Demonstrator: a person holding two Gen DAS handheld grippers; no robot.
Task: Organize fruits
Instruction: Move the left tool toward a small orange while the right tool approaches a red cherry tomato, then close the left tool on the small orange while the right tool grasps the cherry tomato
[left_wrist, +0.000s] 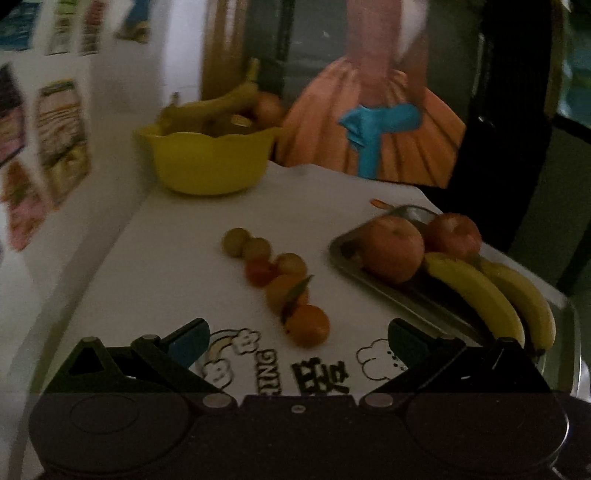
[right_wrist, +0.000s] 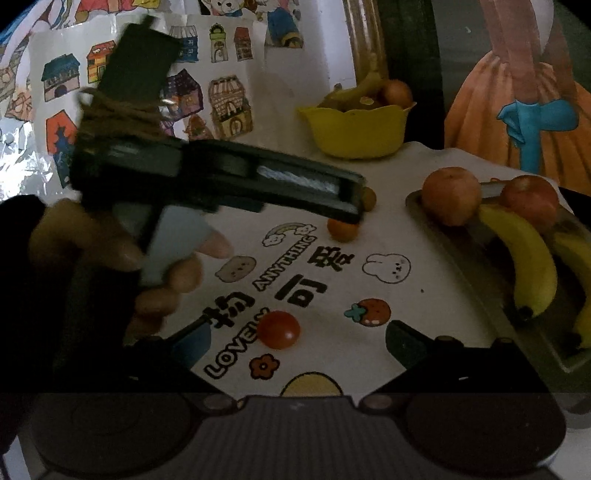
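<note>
In the left wrist view a loose row of small fruits lies on the white printed cloth. It runs from a green fruit (left_wrist: 236, 242) past a red tomato (left_wrist: 260, 271) to a leafed orange (left_wrist: 286, 293). My left gripper (left_wrist: 297, 343) is open, and a round orange (left_wrist: 308, 325) sits just ahead of its gap. My right gripper (right_wrist: 297, 345) is open too, with a cherry tomato (right_wrist: 278, 329) on the cloth between its fingertips, untouched. A metal tray (left_wrist: 334, 251) on the right holds two apples (left_wrist: 393, 247) and two bananas (left_wrist: 476, 291).
A yellow bowl (left_wrist: 210, 162) with bananas and round fruit stands at the table's back, by the wall. In the right wrist view the left gripper (right_wrist: 354, 203), held by a hand (right_wrist: 162, 284), hovers over the orange (right_wrist: 343, 229). Stickers cover the left wall.
</note>
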